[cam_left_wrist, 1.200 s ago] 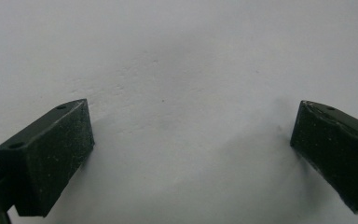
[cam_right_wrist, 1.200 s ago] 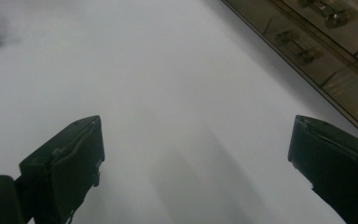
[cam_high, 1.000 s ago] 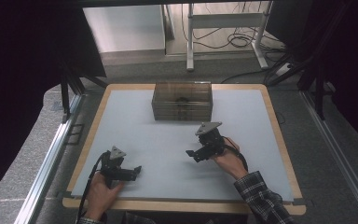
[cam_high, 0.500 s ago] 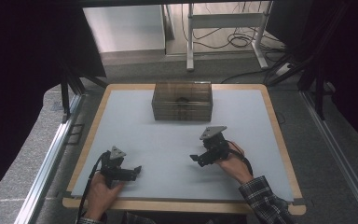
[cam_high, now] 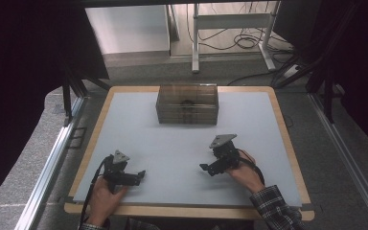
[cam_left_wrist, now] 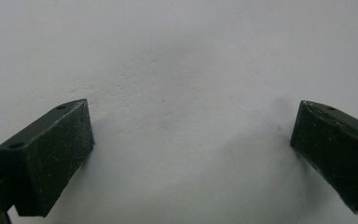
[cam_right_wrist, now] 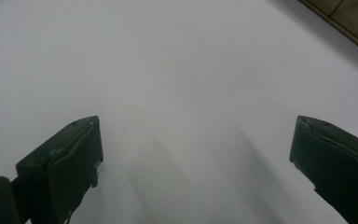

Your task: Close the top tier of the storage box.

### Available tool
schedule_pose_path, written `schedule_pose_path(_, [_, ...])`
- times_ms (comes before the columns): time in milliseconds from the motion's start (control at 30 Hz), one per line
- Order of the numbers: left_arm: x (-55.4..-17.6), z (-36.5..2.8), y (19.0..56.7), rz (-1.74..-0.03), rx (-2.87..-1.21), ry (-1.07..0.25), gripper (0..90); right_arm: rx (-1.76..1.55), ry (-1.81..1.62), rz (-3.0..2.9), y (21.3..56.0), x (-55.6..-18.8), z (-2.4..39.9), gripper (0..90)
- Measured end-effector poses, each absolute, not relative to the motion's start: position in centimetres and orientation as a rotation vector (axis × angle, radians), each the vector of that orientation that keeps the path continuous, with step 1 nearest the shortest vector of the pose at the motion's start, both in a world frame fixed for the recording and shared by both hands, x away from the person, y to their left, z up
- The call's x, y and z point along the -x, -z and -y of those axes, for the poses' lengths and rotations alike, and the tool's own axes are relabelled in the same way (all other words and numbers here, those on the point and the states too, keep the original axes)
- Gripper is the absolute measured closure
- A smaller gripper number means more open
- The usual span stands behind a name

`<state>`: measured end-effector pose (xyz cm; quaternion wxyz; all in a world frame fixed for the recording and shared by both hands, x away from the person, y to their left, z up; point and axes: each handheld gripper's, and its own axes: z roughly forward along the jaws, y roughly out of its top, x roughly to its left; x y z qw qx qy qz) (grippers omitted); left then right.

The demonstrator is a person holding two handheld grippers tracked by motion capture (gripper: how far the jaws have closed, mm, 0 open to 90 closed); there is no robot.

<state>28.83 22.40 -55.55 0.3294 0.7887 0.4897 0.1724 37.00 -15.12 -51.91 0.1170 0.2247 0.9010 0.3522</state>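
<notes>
- Two claws gape wide, holding nothing: left claw (cam_high: 141,174) near the tabletop's (cam_high: 172,153) front-left corner, right claw (cam_high: 205,167) front-right of centre.
- Box (cam_high: 187,104) sits by the far edge, well apart.

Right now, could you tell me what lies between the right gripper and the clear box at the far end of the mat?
Nothing: in the high view the white mat is bare between the right gripper and the clear box.
</notes>
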Motion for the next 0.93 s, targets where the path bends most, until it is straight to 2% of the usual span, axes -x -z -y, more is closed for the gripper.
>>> schedule_pose_path(933, [-28.8,-22.4,55.6,-1.281,-2.064,-0.452,0.0,-0.634,-1.035,-2.673,53.8,-36.1,15.9,0.0])
